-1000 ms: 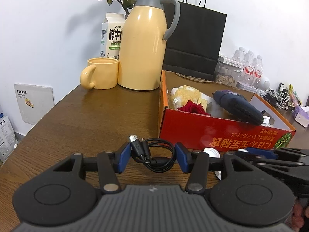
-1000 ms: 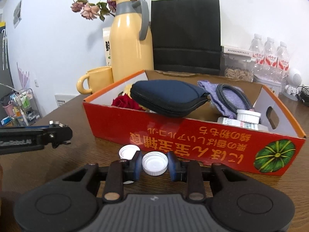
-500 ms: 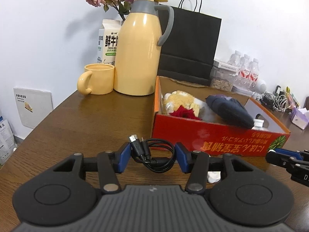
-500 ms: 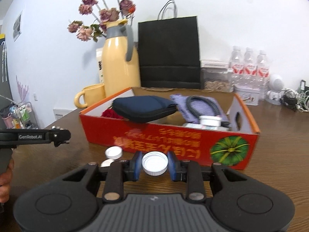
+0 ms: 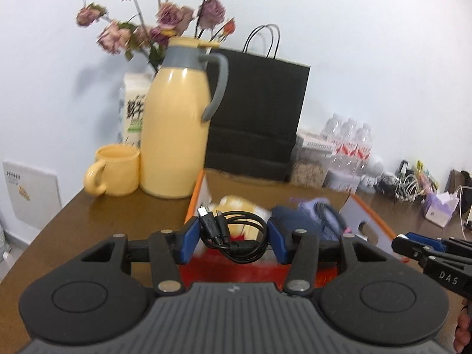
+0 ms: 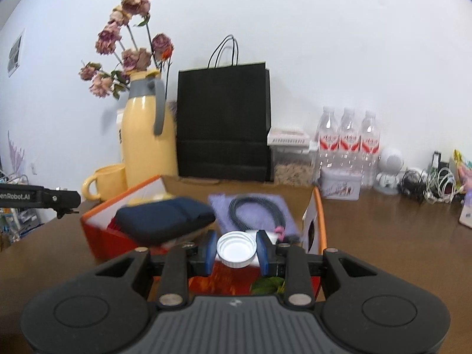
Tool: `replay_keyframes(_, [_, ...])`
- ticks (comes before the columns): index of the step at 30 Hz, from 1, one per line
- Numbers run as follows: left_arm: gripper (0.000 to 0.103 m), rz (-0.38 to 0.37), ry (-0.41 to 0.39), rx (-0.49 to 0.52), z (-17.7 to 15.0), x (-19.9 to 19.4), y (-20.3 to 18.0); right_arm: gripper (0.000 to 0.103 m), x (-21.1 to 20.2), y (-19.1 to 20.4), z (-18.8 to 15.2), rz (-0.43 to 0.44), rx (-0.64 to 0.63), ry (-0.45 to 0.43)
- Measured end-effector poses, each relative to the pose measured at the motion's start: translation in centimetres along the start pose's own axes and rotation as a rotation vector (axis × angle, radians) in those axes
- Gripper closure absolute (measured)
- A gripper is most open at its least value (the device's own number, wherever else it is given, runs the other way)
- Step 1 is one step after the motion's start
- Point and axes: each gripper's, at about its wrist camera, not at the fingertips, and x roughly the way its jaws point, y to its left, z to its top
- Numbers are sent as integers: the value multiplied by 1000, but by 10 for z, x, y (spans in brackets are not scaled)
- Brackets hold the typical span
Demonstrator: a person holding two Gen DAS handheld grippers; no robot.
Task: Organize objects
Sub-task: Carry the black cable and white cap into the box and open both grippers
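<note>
while the left gripper (image 5: pixel 233 237) pinches a coiled black cable (image 5: pixel 234 233) and the right gripper (image 6: pixel 236 250) pinches a white cap (image 6: pixel 236 249), both hang at the red box's (image 6: pixel 100 236) near wall; carry each past that wall before letting go.

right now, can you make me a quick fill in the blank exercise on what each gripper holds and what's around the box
1. The left gripper is shut on a coiled black ____.
2. The right gripper is shut on a white bottle ____.
3. The yellow mug stands beside the yellow ____.
4. Behind the orange box stands a paper bag whose colour is ____.

Missing words: cable; cap; jug; black
</note>
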Motion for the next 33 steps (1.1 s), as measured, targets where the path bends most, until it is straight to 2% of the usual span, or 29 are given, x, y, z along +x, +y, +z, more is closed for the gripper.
replay_keyframes(10, [52, -19, -50, -4, 39, 49, -25, 76, 49, -12, 36, -17, 19, -42])
replay_keyframes(13, [52, -10, -56, -31, 38, 65, -26, 76, 65, -15, 36, -24, 52, -48])
replay_keyframes(16, [52, -18, -14, -11, 33, 81, -29, 76, 82, -16, 28, -32, 60, -9])
replay_keyframes(24, [51, 4, 17, 24, 22, 91, -32, 76, 88, -19, 21, -20, 67, 12])
replay_keyframes(25, [48, 7, 14, 28, 21, 90, -33, 75, 88, -18, 21, -18, 66, 11])
replay_keyframes(27, [25, 11, 0, 36, 20, 88, -34, 75, 86, -18, 19, -13, 70, 13])
replay_keyframes(28, [6, 16, -17, 40, 20, 85, -34, 66, 86, -19, 18, -13, 73, 12])
replay_keyframes(29, [0, 17, -37, 44, 20, 83, -35, 57, 85, -20, 18, -12, 77, 15])
replay_keyframes(31, [0, 18, -70, 51, 20, 79, -36, 7, 84, -22, 16, -11, 91, 16])
replay_keyframes(32, [0, 20, -68, 51, 20, 78, -36, 2, 83, -22, 16, -19, 96, 9])
replay_keyframes(33, [0, 19, -67, 48, 21, 78, -36, 1, 81, -21, 15, -31, 92, 0])
